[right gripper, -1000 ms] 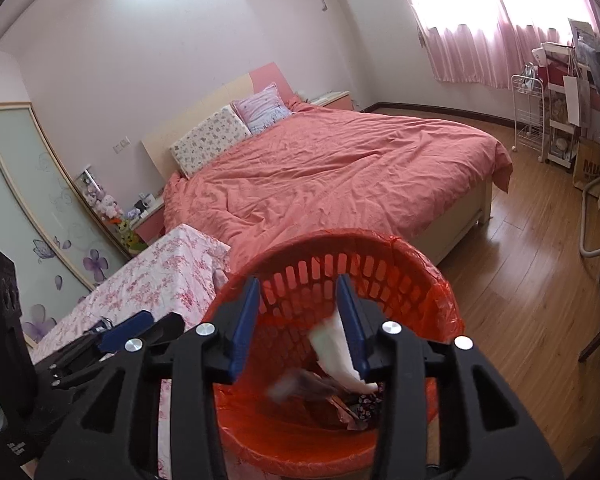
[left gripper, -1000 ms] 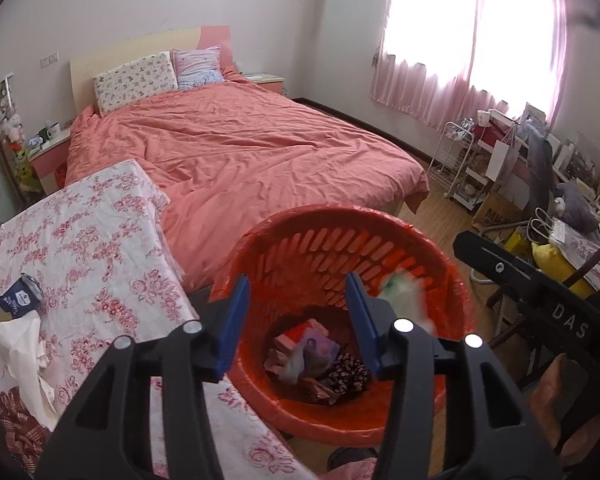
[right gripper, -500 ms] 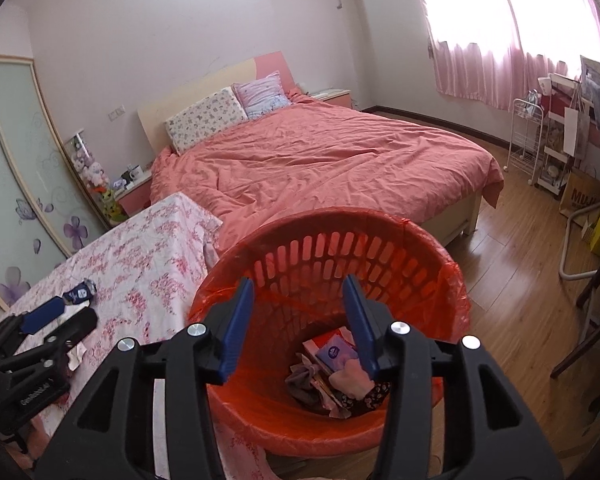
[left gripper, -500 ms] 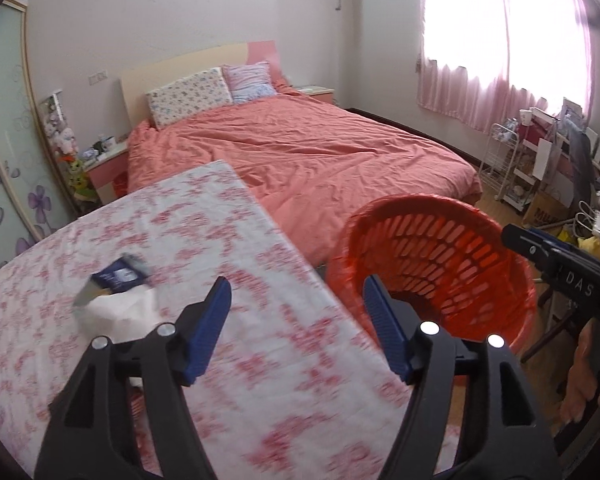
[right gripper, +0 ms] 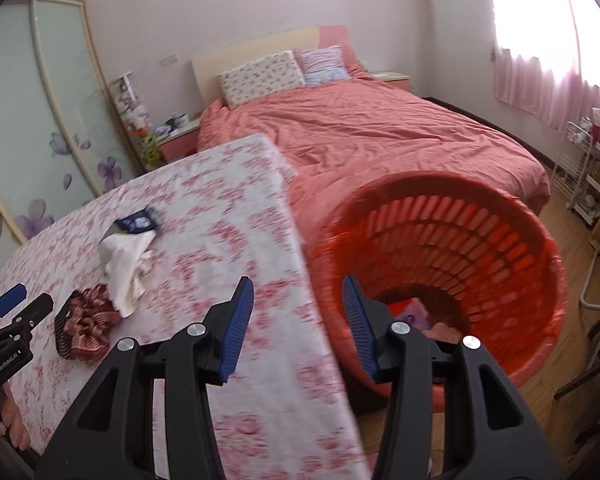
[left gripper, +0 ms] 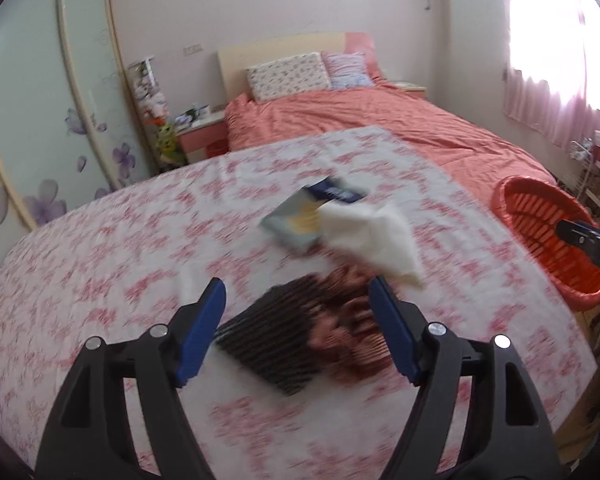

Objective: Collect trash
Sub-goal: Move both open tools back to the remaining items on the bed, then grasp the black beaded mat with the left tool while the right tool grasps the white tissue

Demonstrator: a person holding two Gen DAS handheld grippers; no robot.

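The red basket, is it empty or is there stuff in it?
Not empty. The red basket holds some pink and purple scraps at its bottom.

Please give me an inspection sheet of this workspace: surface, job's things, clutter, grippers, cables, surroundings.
Surface: table under a white cloth with red flowers; the picture is blurred by motion.
Job's things: white crumpled tissue, blue-and-grey packet touching it, dark red-and-black wrapper nearest the left gripper; red basket beside the table's edge, trash already at its bottom.
Clutter: nothing seen beyond these three pieces.
Grippers: left gripper open, empty, aimed at the wrapper; right gripper open, empty, over the gap between table and basket.
Cables: nothing seen.
Surroundings: bed with pink cover, two pillows, pink curtains, wire rack, sliding doors with purple flowers.
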